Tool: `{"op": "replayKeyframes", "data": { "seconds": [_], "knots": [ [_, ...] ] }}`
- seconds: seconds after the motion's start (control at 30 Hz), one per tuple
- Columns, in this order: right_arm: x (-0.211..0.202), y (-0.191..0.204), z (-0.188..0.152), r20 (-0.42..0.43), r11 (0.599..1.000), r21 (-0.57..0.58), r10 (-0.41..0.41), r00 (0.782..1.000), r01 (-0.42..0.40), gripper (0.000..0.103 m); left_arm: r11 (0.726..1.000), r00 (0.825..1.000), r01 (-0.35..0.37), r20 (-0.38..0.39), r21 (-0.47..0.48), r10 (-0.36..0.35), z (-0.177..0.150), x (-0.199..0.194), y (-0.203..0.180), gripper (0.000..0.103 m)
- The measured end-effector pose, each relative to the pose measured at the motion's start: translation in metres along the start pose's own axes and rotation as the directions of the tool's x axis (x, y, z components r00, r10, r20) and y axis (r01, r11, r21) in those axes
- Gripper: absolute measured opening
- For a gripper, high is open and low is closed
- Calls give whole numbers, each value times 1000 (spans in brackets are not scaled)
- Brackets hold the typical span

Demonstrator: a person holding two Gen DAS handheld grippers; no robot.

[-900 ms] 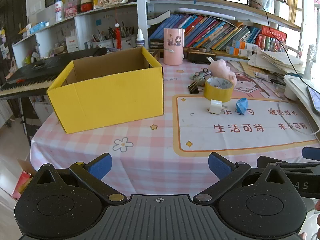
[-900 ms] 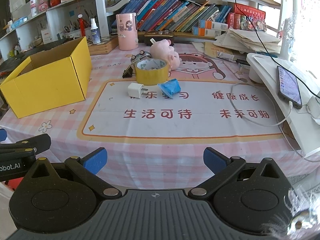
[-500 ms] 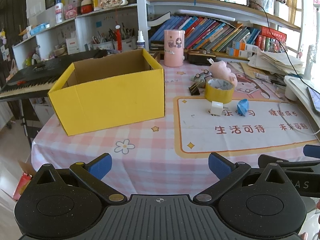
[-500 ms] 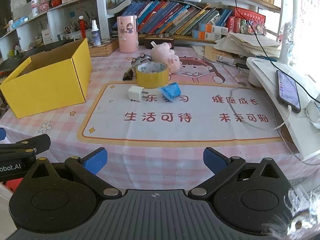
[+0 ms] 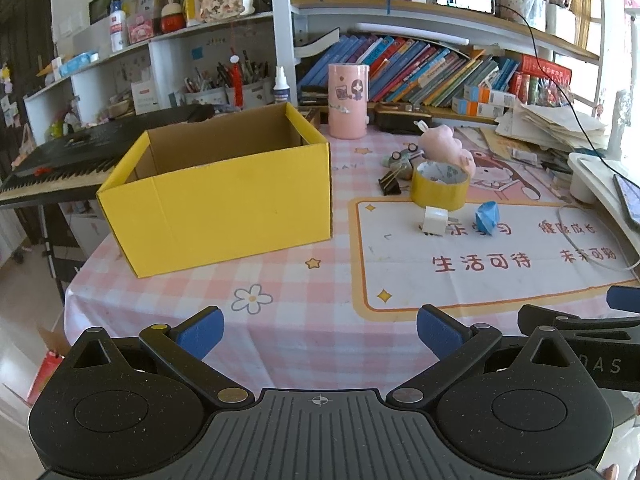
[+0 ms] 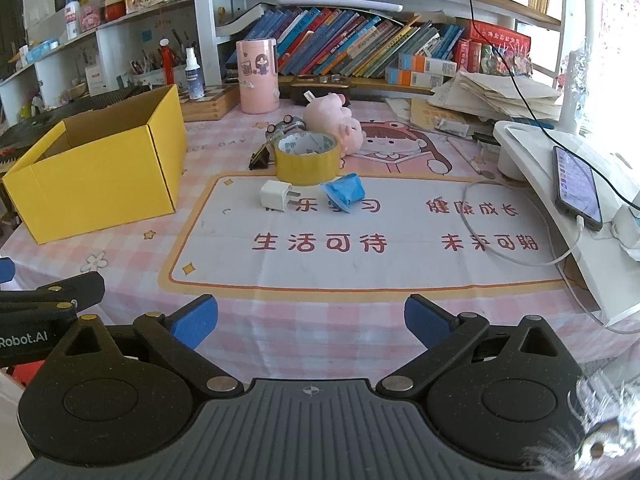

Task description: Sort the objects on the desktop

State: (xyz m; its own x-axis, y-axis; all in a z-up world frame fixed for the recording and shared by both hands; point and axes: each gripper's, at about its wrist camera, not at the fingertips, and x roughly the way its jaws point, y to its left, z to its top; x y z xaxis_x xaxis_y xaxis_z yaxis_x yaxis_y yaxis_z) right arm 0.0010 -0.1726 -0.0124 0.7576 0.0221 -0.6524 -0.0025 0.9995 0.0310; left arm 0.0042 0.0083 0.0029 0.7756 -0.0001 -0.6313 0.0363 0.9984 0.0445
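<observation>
Both the left gripper [image 5: 318, 330] and the right gripper [image 6: 311, 320] at frame bottom have fingers spread wide, empty; yellow box [image 5: 224, 204] sits center-left, tape roll [image 6: 307, 159] upper center.

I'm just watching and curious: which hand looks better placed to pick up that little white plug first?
Probably the right. The white plug lies almost straight ahead of the right gripper, while from the left gripper it sits off to the side, with the yellow box nearer. Both jaws are open and empty.
</observation>
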Motion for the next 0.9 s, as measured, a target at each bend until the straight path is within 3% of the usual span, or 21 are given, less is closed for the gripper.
{"op": "replayKeyframes", "data": {
  "seconds": [0.9],
  "knots": [
    [0, 10, 1, 21, 1000, -20, 3, 1000, -3, 101, 1000, 1000, 0, 26, -6, 0, -2, 2, 10, 103]
  ]
}}
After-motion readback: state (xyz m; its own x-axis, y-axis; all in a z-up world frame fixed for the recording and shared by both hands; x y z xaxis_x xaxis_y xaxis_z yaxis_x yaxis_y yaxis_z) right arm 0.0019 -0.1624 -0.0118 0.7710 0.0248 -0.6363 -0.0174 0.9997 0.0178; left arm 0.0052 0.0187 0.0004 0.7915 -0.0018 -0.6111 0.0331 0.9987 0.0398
